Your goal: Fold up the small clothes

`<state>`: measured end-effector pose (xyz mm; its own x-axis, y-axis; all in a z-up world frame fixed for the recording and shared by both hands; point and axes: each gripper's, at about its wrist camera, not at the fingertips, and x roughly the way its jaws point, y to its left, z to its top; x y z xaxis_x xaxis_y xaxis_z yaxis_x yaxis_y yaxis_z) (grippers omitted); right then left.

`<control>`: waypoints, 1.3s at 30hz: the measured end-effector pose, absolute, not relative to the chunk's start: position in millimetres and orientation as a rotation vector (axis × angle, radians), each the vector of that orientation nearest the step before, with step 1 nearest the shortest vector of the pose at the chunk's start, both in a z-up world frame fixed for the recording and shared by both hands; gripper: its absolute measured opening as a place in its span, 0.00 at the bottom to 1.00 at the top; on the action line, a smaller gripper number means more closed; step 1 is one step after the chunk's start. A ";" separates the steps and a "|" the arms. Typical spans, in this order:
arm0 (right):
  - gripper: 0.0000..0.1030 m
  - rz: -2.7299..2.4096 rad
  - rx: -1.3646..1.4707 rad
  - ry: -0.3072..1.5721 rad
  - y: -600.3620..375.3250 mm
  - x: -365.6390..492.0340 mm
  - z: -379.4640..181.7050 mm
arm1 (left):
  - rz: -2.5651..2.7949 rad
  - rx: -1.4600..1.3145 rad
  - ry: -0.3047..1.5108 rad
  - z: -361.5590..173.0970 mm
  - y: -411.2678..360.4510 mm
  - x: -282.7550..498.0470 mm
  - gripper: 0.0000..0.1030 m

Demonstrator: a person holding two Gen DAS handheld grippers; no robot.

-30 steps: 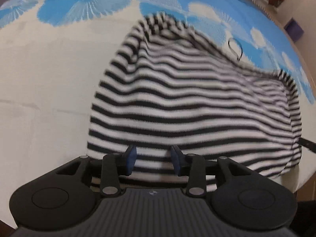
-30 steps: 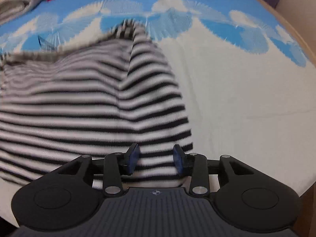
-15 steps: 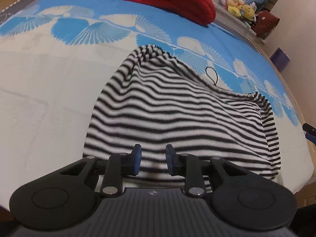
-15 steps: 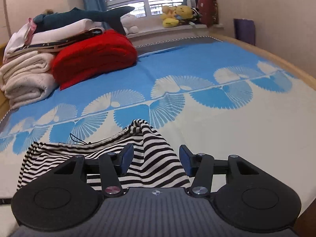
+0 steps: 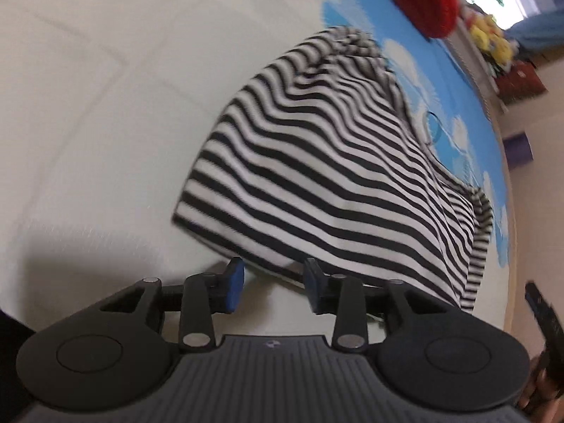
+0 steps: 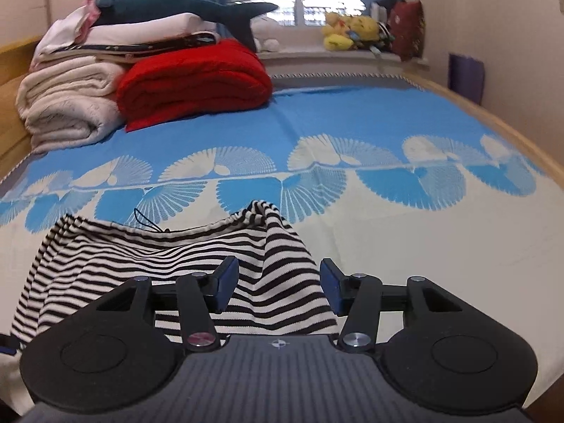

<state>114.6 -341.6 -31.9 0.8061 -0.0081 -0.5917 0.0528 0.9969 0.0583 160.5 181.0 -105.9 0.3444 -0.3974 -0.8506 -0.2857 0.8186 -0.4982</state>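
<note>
A small black-and-white striped garment [image 5: 335, 162] lies rumpled on the bed, near its front edge. It also shows in the right wrist view [image 6: 169, 257]. My left gripper [image 5: 273, 283] is open at the garment's near hem, which hangs just over the gap between the blue pads; nothing is gripped. My right gripper [image 6: 278, 287] is open and empty, just above the garment's near right part. A thin black cord [image 6: 144, 220] lies at the garment's far edge.
The bed has a blue and cream fan-pattern cover [image 6: 352, 134]. A red folded blanket [image 6: 197, 81], a stack of cream towels [image 6: 67, 102] and a plush shark [image 6: 183, 7] sit at the far side. The wooden bed edge [image 6: 511, 127] runs along the right.
My left gripper opened wider, tilted and drew back to the garment's hem. My right gripper opened wider and stayed lifted, looking across the bed.
</note>
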 end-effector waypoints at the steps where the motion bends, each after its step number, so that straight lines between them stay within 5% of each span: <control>1: 0.51 -0.030 0.055 0.627 -339.9 113.4 -31.3 | -0.064 -0.662 1.255 -108.3 183.3 160.8 0.48; 17: 0.51 -0.088 0.154 0.637 -363.6 114.9 -32.5 | 0.131 -0.842 1.159 -126.9 206.4 184.2 0.50; 19: 0.51 -0.092 0.149 0.635 -364.0 114.1 -33.0 | 0.120 -0.808 1.158 -125.1 199.5 188.0 0.47; 22: 0.51 -0.109 0.153 0.636 -366.1 113.8 -33.5 | 0.098 -0.786 1.162 -128.2 191.9 192.4 0.13; 23: 0.51 -0.116 0.158 0.636 -367.3 114.0 -33.4 | 0.093 -0.775 1.156 -127.1 191.3 192.1 0.10; 39: 0.51 -0.178 0.316 0.668 -364.4 135.5 -40.9 | 0.245 -0.595 1.072 -83.1 245.7 147.3 0.08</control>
<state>135.5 -364.4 -40.9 0.7723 -0.0607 -0.6323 0.2616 0.9375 0.2295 147.3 245.7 -83.1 0.4705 -0.0934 -0.8774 -0.4657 0.8184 -0.3368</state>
